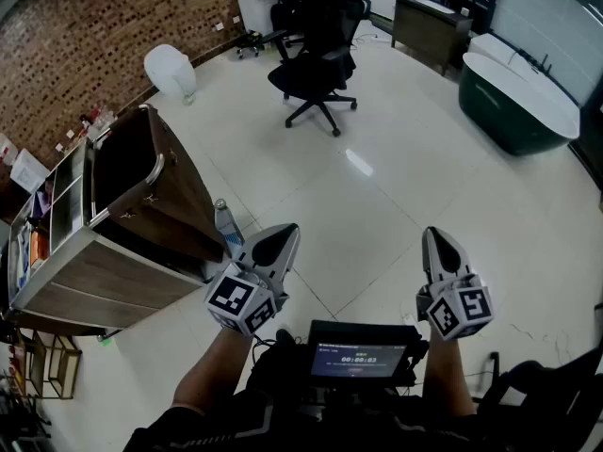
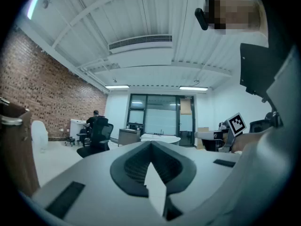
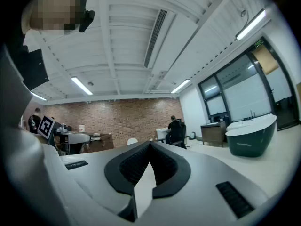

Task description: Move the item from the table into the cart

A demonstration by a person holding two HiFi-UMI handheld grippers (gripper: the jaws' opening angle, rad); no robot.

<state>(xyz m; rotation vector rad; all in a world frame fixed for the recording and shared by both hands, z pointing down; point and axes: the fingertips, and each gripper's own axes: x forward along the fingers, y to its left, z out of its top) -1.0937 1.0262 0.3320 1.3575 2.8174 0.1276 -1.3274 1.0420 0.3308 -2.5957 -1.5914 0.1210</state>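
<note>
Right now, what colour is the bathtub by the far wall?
The bathtub is dark green outside and white inside. It shows best in the head view, at the upper right.

Bright ceiling strip lights (image 3: 83, 85), glare on floor (image 1: 359, 162), fisheye-warped dark corners

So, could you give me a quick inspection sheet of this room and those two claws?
surface: glossy white tiled floor; table not made out.
job's things: brown cart at left; item to move not identifiable.
clutter: bottle beside the cart; small screen at the person's chest.
grippers: left claw and right claw both shut, empty, level.
cables: nothing seen.
surroundings: black office chair, dark green bathtub, brick wall.
</note>
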